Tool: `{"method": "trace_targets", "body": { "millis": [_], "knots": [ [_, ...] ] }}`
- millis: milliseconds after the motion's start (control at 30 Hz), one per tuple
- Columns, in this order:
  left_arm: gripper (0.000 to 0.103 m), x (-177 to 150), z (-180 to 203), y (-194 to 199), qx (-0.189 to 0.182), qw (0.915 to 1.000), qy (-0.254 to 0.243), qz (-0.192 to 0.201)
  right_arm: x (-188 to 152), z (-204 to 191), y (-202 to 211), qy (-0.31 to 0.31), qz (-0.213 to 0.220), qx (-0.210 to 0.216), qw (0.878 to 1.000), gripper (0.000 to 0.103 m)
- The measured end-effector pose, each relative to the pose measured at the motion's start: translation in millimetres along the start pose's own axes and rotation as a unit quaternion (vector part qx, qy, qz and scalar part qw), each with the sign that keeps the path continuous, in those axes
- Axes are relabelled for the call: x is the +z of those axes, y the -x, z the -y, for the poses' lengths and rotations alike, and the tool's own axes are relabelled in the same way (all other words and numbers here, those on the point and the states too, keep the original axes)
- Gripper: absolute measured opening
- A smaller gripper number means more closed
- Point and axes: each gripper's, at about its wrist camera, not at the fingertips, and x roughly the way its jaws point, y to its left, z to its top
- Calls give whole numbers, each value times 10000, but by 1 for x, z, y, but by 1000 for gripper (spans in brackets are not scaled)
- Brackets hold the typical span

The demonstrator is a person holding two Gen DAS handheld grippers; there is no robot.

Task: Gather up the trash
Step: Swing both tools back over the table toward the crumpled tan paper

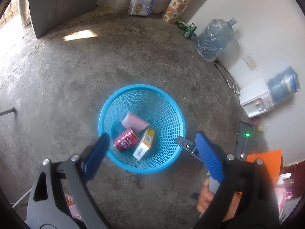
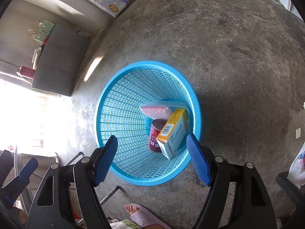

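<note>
A blue basket [image 2: 122,114] is seen standing on the concrete floor [image 2: 238,66]. Inside it lie a red can [image 2: 155,135], a yellow-and-white box [image 2: 172,133] leaning on the can, and a pink sponge [image 2: 155,111]. Both the left gripper [image 1: 152,148] and the right gripper [image 2: 152,158] are held above the basket, fingers spread wide, nothing gripped.

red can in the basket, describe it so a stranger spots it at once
Find the blue mesh basket on the concrete floor. Three items lie at its bottom. The red can is the only round one, lying between a pink sponge and a yellow-and-white carton.
</note>
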Motion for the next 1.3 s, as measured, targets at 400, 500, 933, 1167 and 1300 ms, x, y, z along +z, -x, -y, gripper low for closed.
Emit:
{"method": "trace_targets", "body": {
  "millis": [400, 500, 933, 1167, 1300],
  "knots": [
    [87, -46, 23, 161, -419, 9914, -739, 997, -48, -3, 113, 412, 616, 407, 9964, 73],
    [87, -72, 15, 209, -484, 9865, -896, 1284, -65, -8, 141, 481, 664, 618, 9947, 73],
    [87, -210, -96, 341, 633, 9764, 212, 2054, -146, -107, 195, 1919, 191, 1527, 9693, 82],
    [87, -277, -154, 392, 1236, 9523, 1136, 2548, -196, -197, 204, 2997, -175, 1996, 9328, 85],
    [87, -294, -173, 414, 1562, 9403, 1265, 2745, -230, -250, 207, 3510, -370, 2256, 9080, 85]
  ]
}}
